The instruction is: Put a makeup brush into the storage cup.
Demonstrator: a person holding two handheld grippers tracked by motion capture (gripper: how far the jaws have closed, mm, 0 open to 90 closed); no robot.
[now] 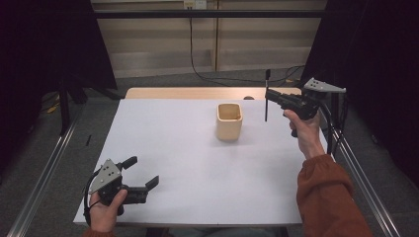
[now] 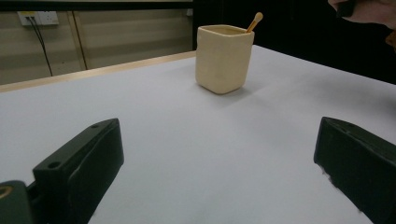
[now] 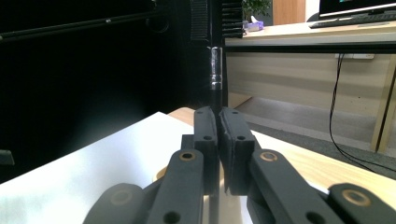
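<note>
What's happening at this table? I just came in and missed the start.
A person works with two handheld grippers. The right gripper is shut on a thin black stick, held upright above the table, right of the beige cup. A wooden stick already stands in the cup. The left gripper rests open near the table's front edge.

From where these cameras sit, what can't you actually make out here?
- Inside of the cup: in the high view and the left gripper view its own walls hide the bottom.
- Wooden stick: its lower part is hidden in the cup.
- Black pen in the right tongs: too thin in the high view to tell its tip; in the right gripper view the jaws cover its lower part.
</note>
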